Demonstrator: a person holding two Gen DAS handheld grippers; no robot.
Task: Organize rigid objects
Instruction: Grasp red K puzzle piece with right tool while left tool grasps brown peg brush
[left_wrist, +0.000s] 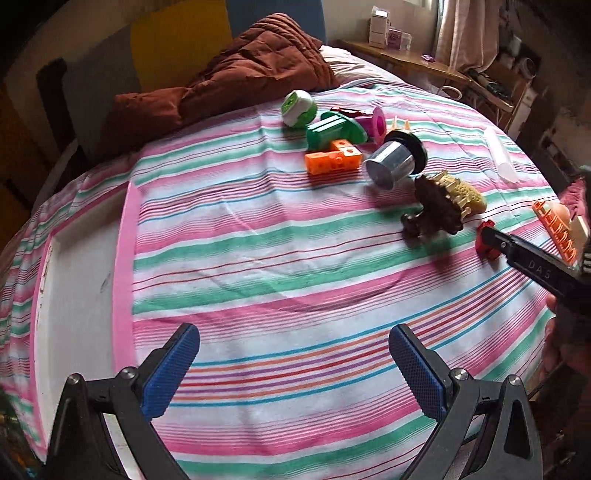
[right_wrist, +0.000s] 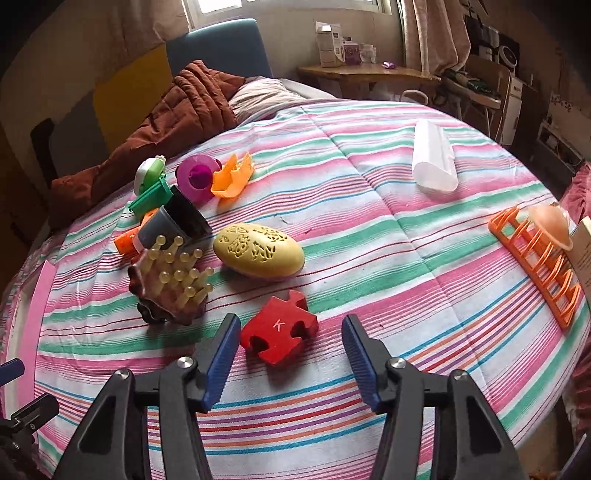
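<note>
Red puzzle piece (right_wrist: 279, 331) lies flat on striped bedspread (right_wrist: 369, 229).

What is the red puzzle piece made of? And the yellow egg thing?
Red puzzle piece: thick, matte, soft-edged, so probably foam, though painted wood is possible. Yellow egg thing: smooth, slightly glossy shell with cut-out patterns, so likely hard plastic.

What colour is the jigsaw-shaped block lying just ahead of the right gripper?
Red, with a pale letter K on top. The puzzle-piece block shows best in the right wrist view.
</note>
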